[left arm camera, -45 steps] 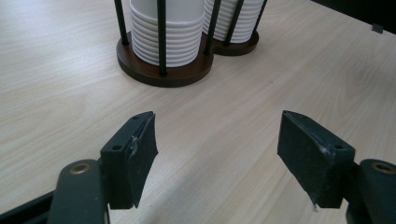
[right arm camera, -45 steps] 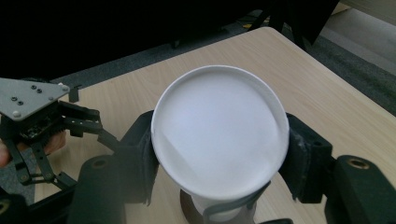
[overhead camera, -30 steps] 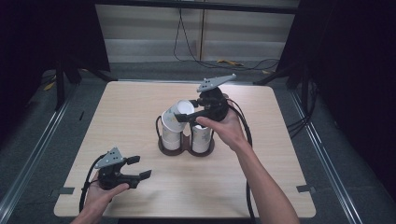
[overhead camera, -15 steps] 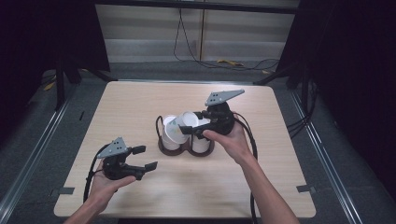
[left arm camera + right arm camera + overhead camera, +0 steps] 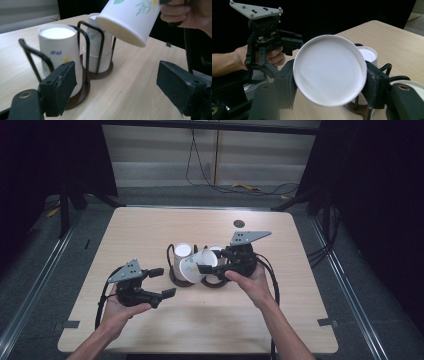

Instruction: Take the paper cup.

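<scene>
My right gripper (image 5: 206,268) is shut on a white paper cup (image 5: 192,268) with a leaf print, held tilted on its side above the table, just in front of a black wire cup holder (image 5: 173,251). In the right gripper view the cup's round white bottom (image 5: 329,72) sits between the two black jaws. The holder carries two stacks of upside-down cups (image 5: 58,50) (image 5: 98,53) on a brown base. My left gripper (image 5: 162,283) hovers to the left of the held cup, open, with nothing between its fingers. From the left gripper view the held cup (image 5: 130,20) hangs at upper right, above the open jaws.
The light wooden table (image 5: 300,310) has a small dark round mark (image 5: 239,223) near its far edge. Black cables trail from both grippers. Dark floor, rails and black stands surround the table.
The right gripper has carried the cup down and nearer to the person, off the holder's top. The left gripper has risen from the table and moved toward the cup.
</scene>
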`<state>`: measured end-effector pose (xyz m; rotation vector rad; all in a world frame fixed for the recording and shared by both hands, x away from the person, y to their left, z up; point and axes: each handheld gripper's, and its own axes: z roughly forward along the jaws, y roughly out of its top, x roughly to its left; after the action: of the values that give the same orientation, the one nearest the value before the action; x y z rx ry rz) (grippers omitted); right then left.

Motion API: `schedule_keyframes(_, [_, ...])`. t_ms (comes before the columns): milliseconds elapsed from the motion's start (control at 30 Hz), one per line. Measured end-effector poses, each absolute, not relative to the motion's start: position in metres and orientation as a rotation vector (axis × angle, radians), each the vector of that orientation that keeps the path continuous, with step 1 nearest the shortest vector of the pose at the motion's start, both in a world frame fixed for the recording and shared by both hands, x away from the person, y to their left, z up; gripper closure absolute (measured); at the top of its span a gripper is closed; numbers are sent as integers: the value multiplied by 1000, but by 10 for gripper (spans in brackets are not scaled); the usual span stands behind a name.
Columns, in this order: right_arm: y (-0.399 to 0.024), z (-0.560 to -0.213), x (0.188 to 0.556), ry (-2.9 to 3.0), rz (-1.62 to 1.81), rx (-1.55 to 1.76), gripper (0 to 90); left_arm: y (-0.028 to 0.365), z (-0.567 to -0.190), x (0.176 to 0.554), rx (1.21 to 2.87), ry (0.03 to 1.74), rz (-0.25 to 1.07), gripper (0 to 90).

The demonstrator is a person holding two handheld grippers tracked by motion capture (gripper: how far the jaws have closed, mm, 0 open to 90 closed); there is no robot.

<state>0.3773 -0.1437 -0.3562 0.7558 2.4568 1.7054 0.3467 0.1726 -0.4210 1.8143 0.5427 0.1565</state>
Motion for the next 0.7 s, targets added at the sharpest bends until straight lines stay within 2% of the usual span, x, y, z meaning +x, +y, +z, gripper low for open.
schedule_keyframes(700, [-151,-392,358,2479,1843,765,375,154,-429,345,1810,470,66,176])
